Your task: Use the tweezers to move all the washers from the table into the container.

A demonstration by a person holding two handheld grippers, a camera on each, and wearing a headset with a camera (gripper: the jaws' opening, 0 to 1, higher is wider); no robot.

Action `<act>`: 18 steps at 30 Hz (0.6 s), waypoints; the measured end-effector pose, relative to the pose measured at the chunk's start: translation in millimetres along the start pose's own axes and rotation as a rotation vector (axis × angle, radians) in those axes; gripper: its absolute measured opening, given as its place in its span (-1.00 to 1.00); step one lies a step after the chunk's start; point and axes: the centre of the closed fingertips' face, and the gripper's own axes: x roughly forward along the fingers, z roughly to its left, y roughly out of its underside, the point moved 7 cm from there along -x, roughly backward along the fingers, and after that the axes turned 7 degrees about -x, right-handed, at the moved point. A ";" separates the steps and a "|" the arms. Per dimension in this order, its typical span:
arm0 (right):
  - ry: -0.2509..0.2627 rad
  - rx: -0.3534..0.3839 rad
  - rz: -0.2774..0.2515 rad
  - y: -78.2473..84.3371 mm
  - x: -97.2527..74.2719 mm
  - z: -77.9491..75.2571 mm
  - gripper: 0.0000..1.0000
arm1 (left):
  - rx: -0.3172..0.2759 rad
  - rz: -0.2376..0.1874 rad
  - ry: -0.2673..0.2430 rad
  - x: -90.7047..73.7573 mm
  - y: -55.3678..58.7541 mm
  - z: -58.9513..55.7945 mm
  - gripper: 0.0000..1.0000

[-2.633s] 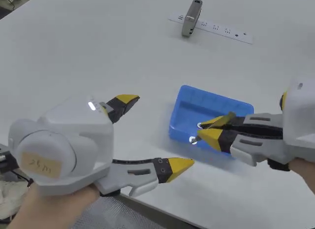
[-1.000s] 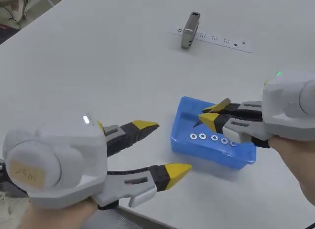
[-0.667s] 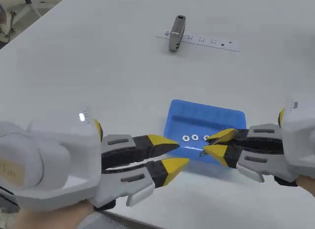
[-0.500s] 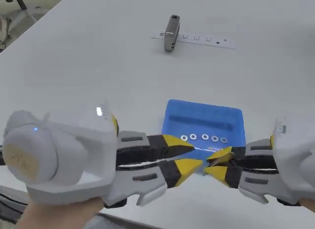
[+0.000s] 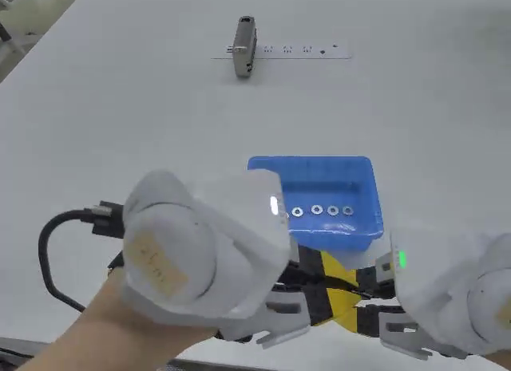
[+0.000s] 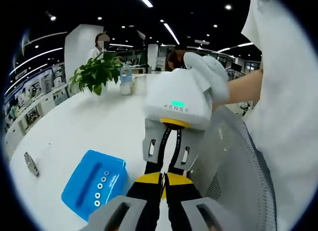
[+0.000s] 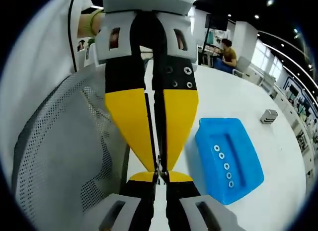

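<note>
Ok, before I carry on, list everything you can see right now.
container: one, blue, on the table just beyond the grippers
washers: five, silver, in a row inside the container
power strip: one, white, far side of the table
adapter: one, grey, at the strip's left end
cable: one, black, near left
table: one, white
plant: one, green, far end of the table
mesh chair: one, grey, at the table's near edge
left hand-held gripper: white, yellow jaws shut
right hand-held gripper: white, yellow jaws shut, tip to tip with the left
hand: holding a gripper
</note>
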 end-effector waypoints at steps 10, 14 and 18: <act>0.019 -0.008 0.071 23.9 2.6 -1.4 -0.93 | 0.031 0.128 -0.018 6.3 21.8 16.3 -1.00; 0.019 -0.037 0.084 28.8 10.8 -1.4 -0.94 | 0.033 0.184 -0.027 11.0 38.4 21.9 -1.00; 0.014 -0.008 0.054 32.5 18.6 -3.1 -0.92 | 0.052 0.246 -0.039 13.4 54.8 26.5 -1.00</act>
